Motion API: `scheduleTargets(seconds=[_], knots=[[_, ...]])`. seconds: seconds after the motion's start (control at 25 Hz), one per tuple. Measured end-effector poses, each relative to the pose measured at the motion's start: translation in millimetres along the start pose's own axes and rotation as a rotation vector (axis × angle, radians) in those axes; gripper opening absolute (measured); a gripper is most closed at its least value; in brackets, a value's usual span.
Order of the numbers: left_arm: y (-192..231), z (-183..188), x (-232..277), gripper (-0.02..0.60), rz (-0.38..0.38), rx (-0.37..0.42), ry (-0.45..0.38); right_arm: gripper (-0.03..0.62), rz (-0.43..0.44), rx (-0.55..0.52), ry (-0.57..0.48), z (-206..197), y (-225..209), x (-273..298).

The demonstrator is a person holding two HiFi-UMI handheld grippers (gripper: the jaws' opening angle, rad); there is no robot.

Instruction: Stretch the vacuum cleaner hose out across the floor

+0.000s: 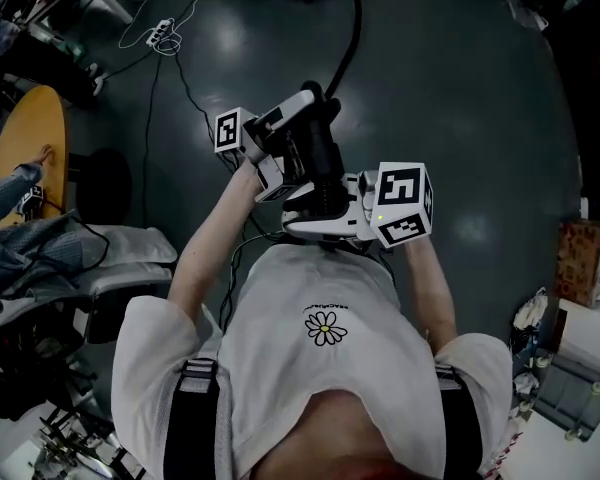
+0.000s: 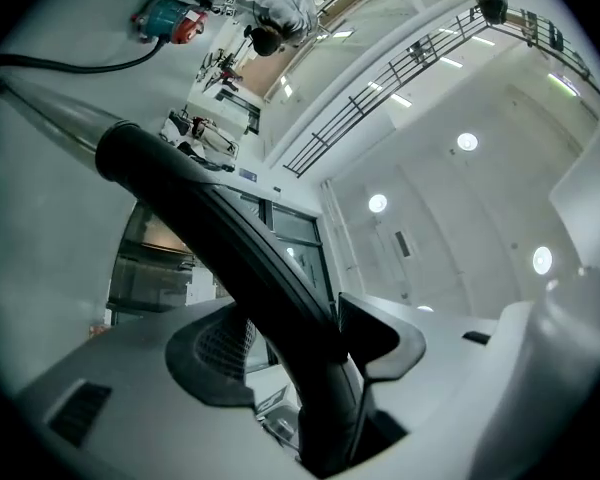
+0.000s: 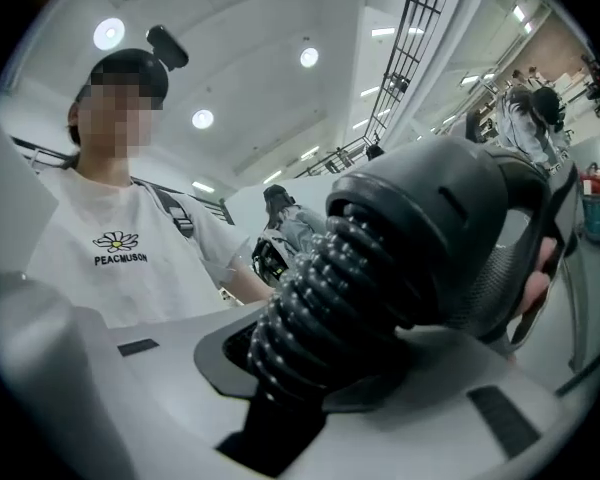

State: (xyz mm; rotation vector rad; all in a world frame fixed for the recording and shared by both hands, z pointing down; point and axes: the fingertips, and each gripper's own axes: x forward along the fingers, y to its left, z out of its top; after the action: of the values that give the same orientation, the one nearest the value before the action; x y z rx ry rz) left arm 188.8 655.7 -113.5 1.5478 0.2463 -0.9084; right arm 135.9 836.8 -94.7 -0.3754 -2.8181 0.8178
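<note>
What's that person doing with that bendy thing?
A person holds a vacuum cleaner's black ribbed hose with two tools. The right tool is clamped on the ribbed part. The smooth black curved tube at its end runs between the open jaws of the left tool, not squeezed. The rest trails across the dark floor.

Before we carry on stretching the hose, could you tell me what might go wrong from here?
1. The jaws of the left gripper stand apart round the black bent tube, so only the right gripper, shut on the ribbed hose, seems to carry it; the tube end may swing or drop.
2. A cable and a power strip lie on the floor; the stretched hose could snag them.
</note>
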Motion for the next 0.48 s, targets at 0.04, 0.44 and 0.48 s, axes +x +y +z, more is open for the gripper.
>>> scheduleTargets(seconds=[0.04,0.44,0.48], knots=[[-3,-1,-1,0.25,-0.001,0.012,-0.001,0.117,-0.021,0.017,0.001,-3,-2,4],[-26,11,-15,0.202,0.069,0.241,0.165,0.117,-0.402,0.05,-0.255,-9,-59,-37],[-26,11,-17,0.201,0.074,0.237,0.15,0.117,-0.513,-0.036,-0.195,-11,-63,-39]])
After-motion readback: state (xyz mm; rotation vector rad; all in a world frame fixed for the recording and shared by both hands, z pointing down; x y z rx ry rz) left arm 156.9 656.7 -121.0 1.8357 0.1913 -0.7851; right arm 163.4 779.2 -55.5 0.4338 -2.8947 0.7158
